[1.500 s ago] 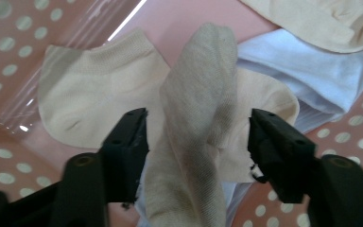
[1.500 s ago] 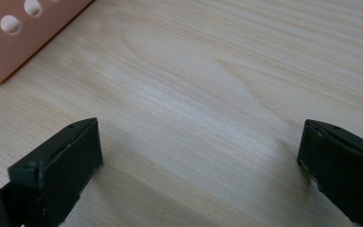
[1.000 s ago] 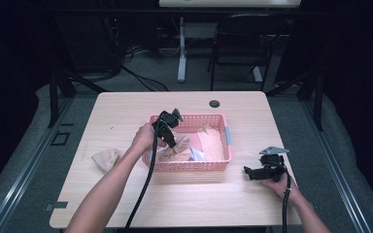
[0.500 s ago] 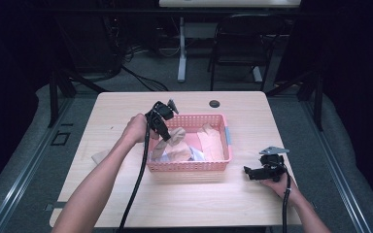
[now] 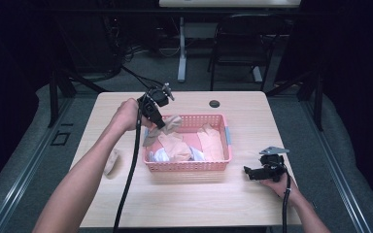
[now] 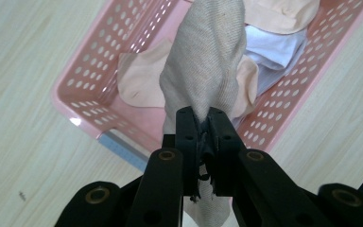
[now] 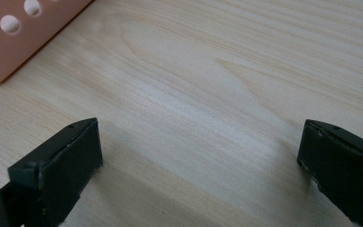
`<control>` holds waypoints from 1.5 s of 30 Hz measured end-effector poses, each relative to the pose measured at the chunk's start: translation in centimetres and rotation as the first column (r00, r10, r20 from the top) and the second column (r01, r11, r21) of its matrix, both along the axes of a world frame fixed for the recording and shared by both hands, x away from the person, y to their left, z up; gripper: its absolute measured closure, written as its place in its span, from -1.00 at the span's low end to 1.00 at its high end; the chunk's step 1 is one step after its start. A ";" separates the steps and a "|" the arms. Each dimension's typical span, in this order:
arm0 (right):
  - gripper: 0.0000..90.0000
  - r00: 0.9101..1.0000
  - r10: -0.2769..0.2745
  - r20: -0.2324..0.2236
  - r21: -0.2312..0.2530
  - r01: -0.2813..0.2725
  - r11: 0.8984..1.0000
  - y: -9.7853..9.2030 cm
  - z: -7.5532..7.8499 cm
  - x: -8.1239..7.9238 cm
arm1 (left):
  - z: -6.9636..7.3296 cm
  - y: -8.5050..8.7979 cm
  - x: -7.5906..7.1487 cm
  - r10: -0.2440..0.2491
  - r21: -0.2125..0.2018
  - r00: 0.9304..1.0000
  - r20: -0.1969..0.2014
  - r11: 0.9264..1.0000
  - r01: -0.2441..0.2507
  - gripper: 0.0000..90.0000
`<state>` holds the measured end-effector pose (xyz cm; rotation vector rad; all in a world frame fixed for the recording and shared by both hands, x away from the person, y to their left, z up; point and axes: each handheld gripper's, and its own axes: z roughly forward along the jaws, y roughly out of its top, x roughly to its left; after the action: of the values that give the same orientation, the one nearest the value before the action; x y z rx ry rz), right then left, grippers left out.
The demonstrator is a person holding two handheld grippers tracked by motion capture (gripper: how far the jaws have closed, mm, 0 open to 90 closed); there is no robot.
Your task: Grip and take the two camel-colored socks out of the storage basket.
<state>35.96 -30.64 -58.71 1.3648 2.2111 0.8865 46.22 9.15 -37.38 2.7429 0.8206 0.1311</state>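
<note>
Sock, grey-beige (image 6: pixel 208 61), is hanging pinched in the left gripper (image 5: pixel 159 122), jaws clamping its edge, above the pink basket's (image 5: pixel 184 166) left end w/ toe drooping over the rim. One beige sock (image 5: pixel 110 161) is already lying on the table (image 5: pixel 184 204) left of the basket; several more plus white cloth are waiting inside. Right gripper (image 5: pixel 248 171) is resting on the table, jaws wide, holding nothing. Looks like early-to-mid sorting.

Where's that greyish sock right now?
The grey sock hangs pinched in the left gripper, above the left end of the pink basket.
</note>
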 end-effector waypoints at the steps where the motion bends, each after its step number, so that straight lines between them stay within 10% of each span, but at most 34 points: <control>1: -1.00 1.000 -0.002 0.001 0.000 0.002 1.000 0.0 0.0 0.0 | 0.3 0.2 -0.1 0.001 0.000 1.000 0.007 1.000 -0.001 0.88; 24: -1.00 1.000 -0.002 0.002 0.007 0.002 1.000 0.1 0.0 0.1 | 3.8 11.3 -2.5 0.164 0.022 0.985 0.047 0.986 -0.165 0.88; 32: -1.00 1.000 -0.003 0.000 0.002 0.003 1.000 0.1 0.0 0.1 | 1.8 15.2 -3.8 0.221 0.052 0.975 0.017 0.974 -0.222 0.87; 45: -1.00 1.000 -0.004 0.002 0.009 0.004 1.000 0.1 0.0 0.1 | -5.6 17.2 -3.7 0.276 0.060 0.959 -0.067 0.960 -0.272 0.87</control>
<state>36.06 -30.54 -58.75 1.3716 2.2046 0.8969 42.50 26.39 -42.97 2.6787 1.2324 0.1057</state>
